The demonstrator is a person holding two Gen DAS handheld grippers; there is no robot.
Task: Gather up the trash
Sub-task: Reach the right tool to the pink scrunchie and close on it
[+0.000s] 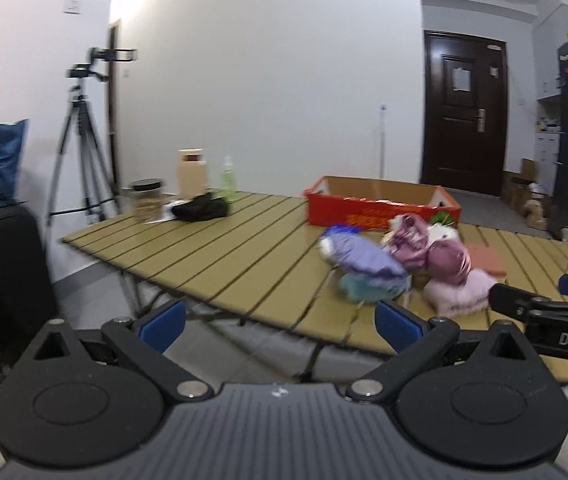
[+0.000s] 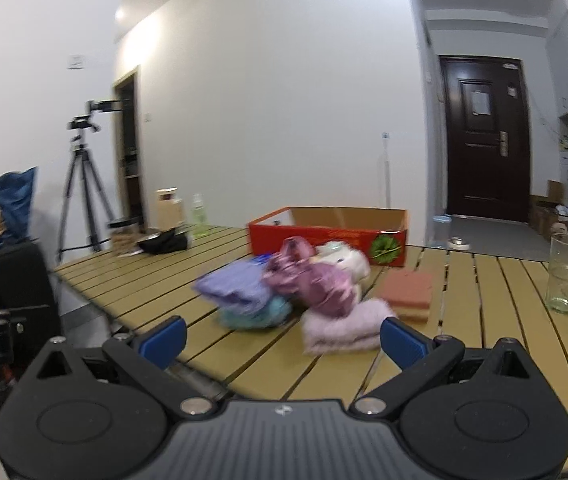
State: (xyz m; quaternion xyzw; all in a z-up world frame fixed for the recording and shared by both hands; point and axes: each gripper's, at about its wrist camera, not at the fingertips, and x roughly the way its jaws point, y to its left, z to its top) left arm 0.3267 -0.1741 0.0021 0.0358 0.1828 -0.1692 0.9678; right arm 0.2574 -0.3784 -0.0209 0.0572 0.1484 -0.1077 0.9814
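A pile of crumpled wrappers and soft packs lies on the slatted tan table (image 1: 212, 248): a lilac bag (image 1: 363, 256) (image 2: 236, 284), a teal one under it (image 2: 252, 316), a shiny pink-purple bag (image 1: 443, 256) (image 2: 319, 284), a pale pink pack (image 1: 463, 294) (image 2: 343, 328) and a white one (image 2: 343, 258). An open red cardboard box (image 1: 379, 210) (image 2: 323, 236) stands behind the pile. My left gripper (image 1: 280, 326) is open and empty, short of the table's near edge. My right gripper (image 2: 284, 340) is open and empty, just before the pile; it also shows in the left wrist view (image 1: 539, 296).
A salmon sponge-like pad (image 2: 407, 290) lies right of the pile and a clear glass (image 2: 567, 276) stands at the far right. A black pouch (image 1: 200, 208), jars and a green bottle (image 1: 228, 178) sit at the far left corner. A tripod (image 1: 84, 148) and black suitcase (image 1: 4, 280) stand left.
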